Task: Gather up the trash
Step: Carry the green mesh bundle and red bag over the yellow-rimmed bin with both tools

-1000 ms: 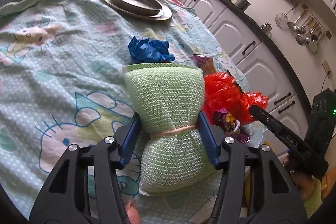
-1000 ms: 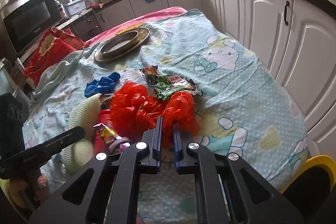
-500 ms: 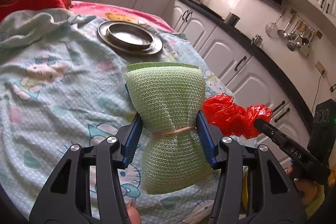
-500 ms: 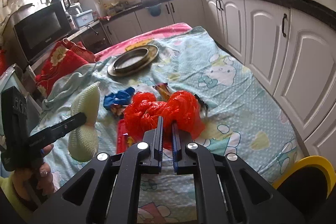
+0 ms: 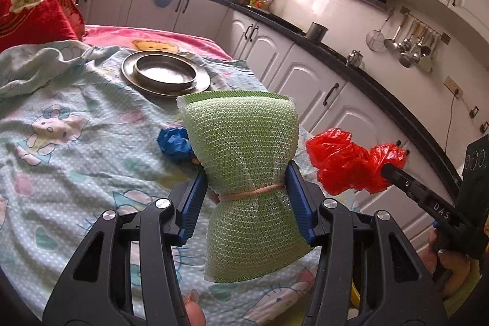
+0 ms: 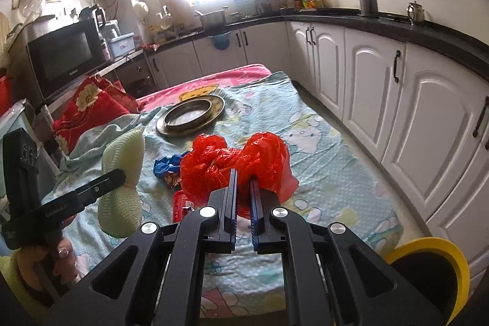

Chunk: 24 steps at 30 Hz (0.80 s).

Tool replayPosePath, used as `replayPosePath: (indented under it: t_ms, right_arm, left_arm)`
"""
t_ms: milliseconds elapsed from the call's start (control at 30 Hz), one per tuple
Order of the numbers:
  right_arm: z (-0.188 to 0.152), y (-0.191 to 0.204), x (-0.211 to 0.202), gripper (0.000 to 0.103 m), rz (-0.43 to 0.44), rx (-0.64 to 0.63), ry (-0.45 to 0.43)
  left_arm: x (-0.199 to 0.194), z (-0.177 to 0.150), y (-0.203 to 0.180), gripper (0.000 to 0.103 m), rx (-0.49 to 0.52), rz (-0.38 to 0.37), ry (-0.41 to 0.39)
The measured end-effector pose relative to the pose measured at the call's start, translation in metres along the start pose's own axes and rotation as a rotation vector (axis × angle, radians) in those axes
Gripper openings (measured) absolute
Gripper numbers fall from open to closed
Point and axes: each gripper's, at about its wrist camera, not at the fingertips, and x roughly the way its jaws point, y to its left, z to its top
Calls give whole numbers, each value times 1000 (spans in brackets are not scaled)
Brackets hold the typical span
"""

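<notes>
I see the cartoon-print sheet (image 6: 321, 173) spread over the whole work surface, with white cabinets (image 6: 428, 118) running along its right side and a red cushion (image 6: 91, 106) at the far left corner. A round metal plate (image 6: 191, 115) with a raised ring sits on the sheet toward the far end. My left gripper (image 5: 246, 191) holds a green mesh scrubber (image 5: 244, 173) up off the sheet, its blue pads pressed against the scrubber's tied waist on both sides, so the fingers are clamped on it at a middling width. My right gripper (image 6: 243, 191) has its fingers drawn almost together on a crumpled red plastic bag (image 6: 238, 164), which is pinched between the pads and bulges out to either side above the sheet. On the sheet beneath and just left of the bag lie a crumpled blue wrapper (image 6: 166, 165) and a small red packet (image 6: 180, 203). A yellow-rimmed bin (image 6: 428, 271) shows at the lower right edge of the right wrist view.
</notes>
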Motion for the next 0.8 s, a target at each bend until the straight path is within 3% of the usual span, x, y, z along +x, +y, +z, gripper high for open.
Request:
replayPosePath:
  t_ms: [800]
  right_arm:
    - [-16,-43,-84,7,-125,70,-142]
  left_arm:
    - [-10,-13,-71,44,167,-119,-18]
